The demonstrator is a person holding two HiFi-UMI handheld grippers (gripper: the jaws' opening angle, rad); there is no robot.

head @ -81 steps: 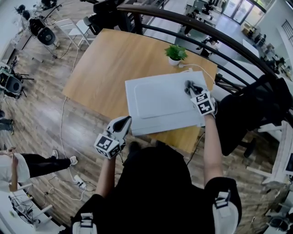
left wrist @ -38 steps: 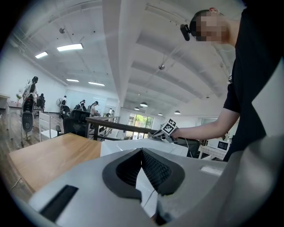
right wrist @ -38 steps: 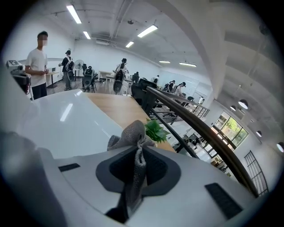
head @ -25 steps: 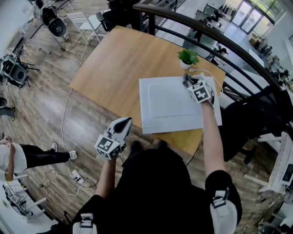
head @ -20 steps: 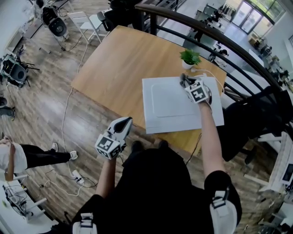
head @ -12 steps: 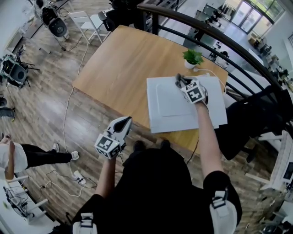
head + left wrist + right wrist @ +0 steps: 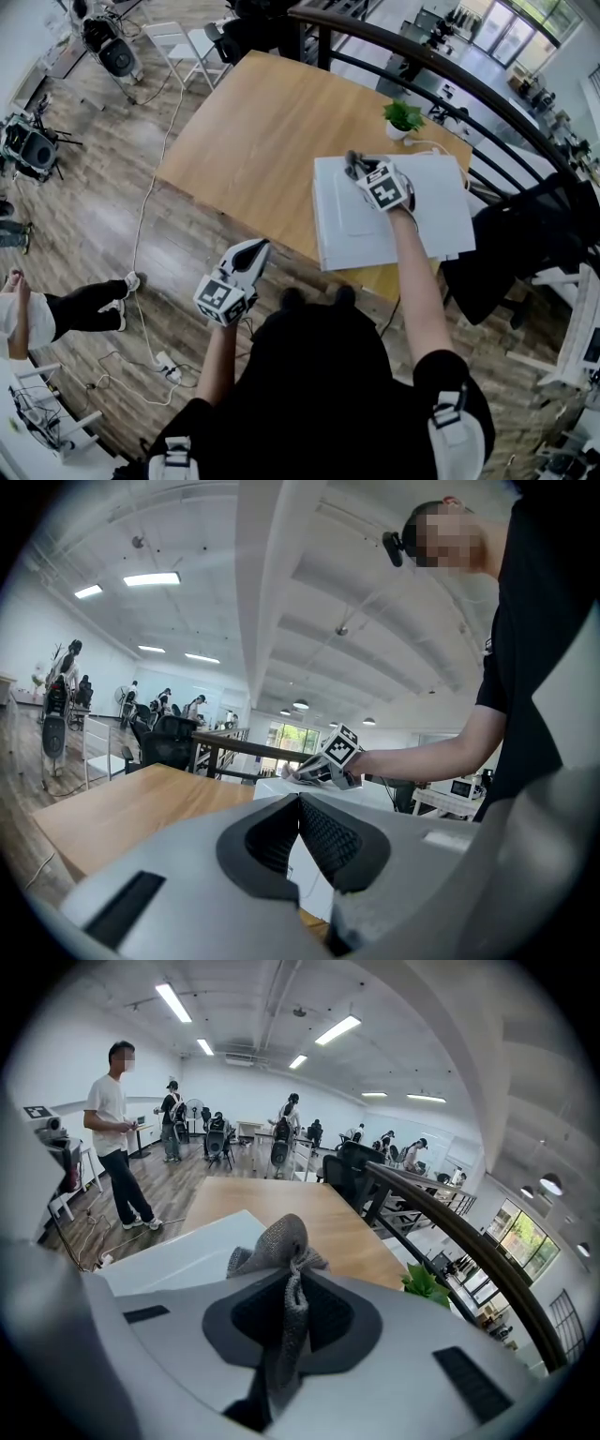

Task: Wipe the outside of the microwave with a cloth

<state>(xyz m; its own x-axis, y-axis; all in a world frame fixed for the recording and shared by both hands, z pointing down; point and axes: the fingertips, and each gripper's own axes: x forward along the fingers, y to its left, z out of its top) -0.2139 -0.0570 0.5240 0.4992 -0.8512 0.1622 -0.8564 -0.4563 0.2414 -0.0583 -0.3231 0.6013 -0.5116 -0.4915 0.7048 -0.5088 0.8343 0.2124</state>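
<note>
The white microwave [image 7: 427, 220] stands at the near right corner of the wooden table [image 7: 262, 122]; its flat top [image 7: 169, 1255] also fills the lower left of the right gripper view. My right gripper [image 7: 359, 169] rests on the top's left part, shut on a grey cloth [image 7: 277, 1246] that bunches out past the jaws and presses on the surface. My left gripper [image 7: 247, 255] hangs off the table's near edge, jaws shut with nothing between them. The left gripper view shows the microwave [image 7: 309, 832] and the right gripper [image 7: 314, 771] on top of it.
A small potted plant [image 7: 403, 117] stands just behind the microwave, with a white cable [image 7: 441, 148] beside it. A dark railing [image 7: 487, 103] runs behind the table. A black chair [image 7: 525, 244] sits to the right. People stand on the wood floor at left [image 7: 112, 1129].
My right gripper has slid the cloth leftward across the microwave's top, from the right back corner toward the left part. The left gripper has stayed in place.
</note>
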